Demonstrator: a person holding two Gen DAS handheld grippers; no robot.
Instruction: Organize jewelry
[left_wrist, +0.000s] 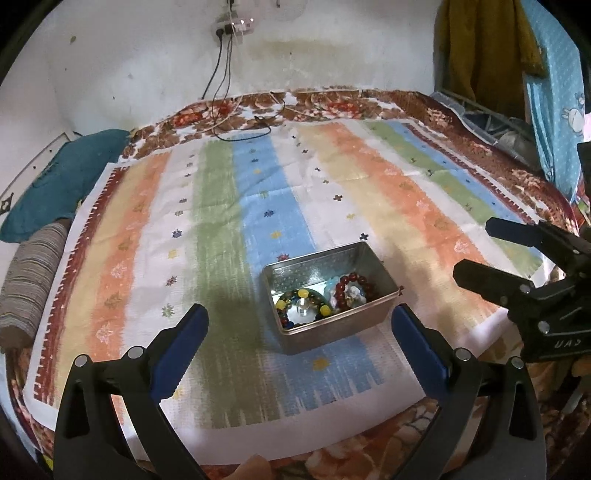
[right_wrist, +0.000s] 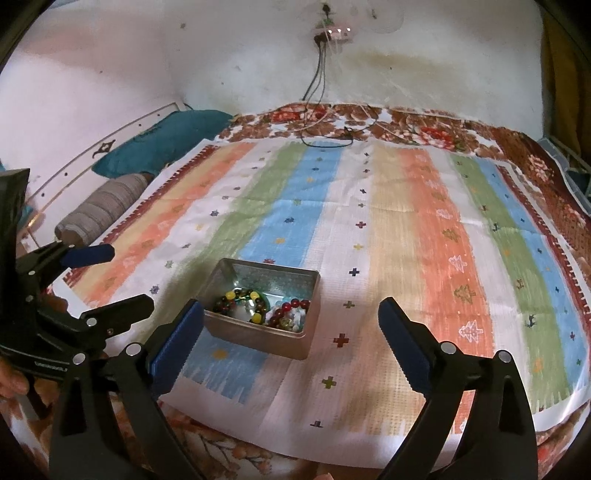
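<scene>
With both tongs, left gripper (left_wrist: 299, 325) and right gripper (right_wrist: 290, 319), wide and empty, tin (left_wrist: 365, 254) of bracelets (left_wrist: 354, 291) at twelve o'clock, sorting judged complete; next: withdraw or fit lid

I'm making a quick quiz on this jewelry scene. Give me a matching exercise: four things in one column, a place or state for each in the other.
1. metal tin
2. red bead bracelet
3. teal pillow
4. left gripper

A. at the bed's edge by the wall
B. inside the tin
C. on the striped cloth, lid off
D. jaws wide, nothing between them

Pairs: 1-C, 2-B, 3-A, 4-D
</scene>
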